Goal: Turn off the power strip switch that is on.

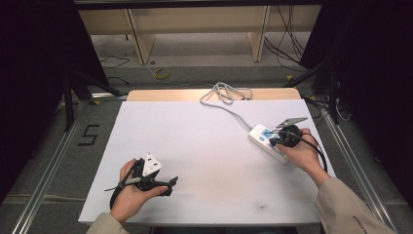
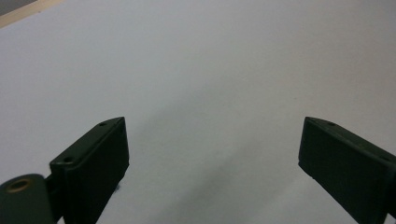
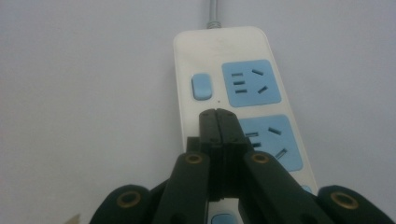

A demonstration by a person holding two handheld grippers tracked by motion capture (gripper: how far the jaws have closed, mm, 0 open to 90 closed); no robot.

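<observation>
- Right gripper [image 1: 277, 141] parked over the white power strip [image 1: 265, 141] at the table's right side, jaws pressed fully together, nothing clamped between them.
- From the right gripper view: closed tips [image 3: 217, 122] hovering just below the strip's blue switch [image 3: 201, 87], over the white strip body [image 3: 205, 51] beside the second blue socket panel [image 3: 273, 140]; contact with the plastic impossible to tell.
- First blue socket panel [image 3: 251, 82] sitting beyond the tips, unplugged, slots plain to see.
- Grey cord [image 1: 229, 109] running out of the strip's far end, trailing back across the white table cover [image 1: 195, 146] to a loose coil [image 1: 226, 92] at the far edge.
- Strip lying flat, angled diagonally, near the cover's right border.
- Over on the left: left gripper [image 1: 165, 184] held low near the front-left corner, well apart from the strip, pointing toward the table's middle.
- From the left gripper view: two black jaws spread wide apart, bare white cover [image 2: 210, 70] between them, nothing gripped.
- Strip of bare wooden tabletop [image 1: 146, 94] peeking out beyond the cover's far edge.
- On the floor to the left, a black numeral marking [image 1: 89, 135] beside the metal rail [image 1: 48, 165].
</observation>
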